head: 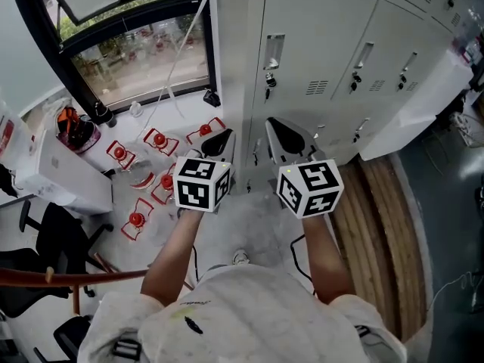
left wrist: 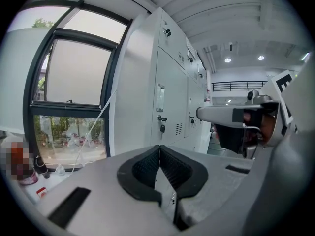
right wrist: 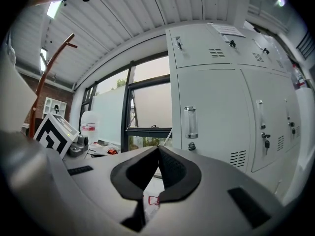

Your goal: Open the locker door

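A: Left gripper [head: 219,141] and right gripper [head: 283,136] are both pinched tight and empty, near the locker [head: 234,59] front. Door [head: 314,40] is closed.
B: Risk: closed tips can't hook the handle [head: 274,51] (looks recessed), so they skid off the locker face and bump the lock [head: 270,80].

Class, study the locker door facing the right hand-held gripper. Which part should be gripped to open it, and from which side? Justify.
Grip the upright handle above the lock, head-on from the front, jaws either side of it. It is a narrow vertical strip near the locker door's left edge, so pulling there should swing it. The right hand-held gripper is shut: open it first.
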A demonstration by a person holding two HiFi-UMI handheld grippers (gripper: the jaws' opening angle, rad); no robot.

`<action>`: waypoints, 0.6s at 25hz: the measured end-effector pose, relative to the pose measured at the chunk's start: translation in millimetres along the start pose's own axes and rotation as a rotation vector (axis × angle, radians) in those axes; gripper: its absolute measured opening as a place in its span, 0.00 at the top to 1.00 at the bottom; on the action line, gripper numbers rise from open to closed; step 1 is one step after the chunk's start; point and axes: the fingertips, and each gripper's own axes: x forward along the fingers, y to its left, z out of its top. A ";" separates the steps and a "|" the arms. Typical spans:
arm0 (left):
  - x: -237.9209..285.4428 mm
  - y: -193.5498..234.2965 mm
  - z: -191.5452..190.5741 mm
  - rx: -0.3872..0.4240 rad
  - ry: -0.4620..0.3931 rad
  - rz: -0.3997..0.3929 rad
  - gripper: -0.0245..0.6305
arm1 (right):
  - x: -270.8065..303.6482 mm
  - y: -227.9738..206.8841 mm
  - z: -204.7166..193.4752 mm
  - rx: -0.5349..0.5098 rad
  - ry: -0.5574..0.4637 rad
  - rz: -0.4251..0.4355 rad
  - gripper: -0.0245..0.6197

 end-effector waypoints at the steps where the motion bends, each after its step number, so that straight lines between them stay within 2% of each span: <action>1: 3.3 1.4 1.0 0.003 0.000 -0.004 0.95 | 3.1 -2.6 1.2 0.001 -0.004 -0.003 0.96; 9: 30.3 7.7 8.3 0.011 -0.003 -0.016 0.95 | 23.9 -21.7 8.7 -0.011 -0.024 0.001 0.96; 15: 50.2 15.4 16.1 0.024 -0.005 0.022 0.95 | 44.2 -38.3 15.3 -0.024 -0.048 0.033 0.96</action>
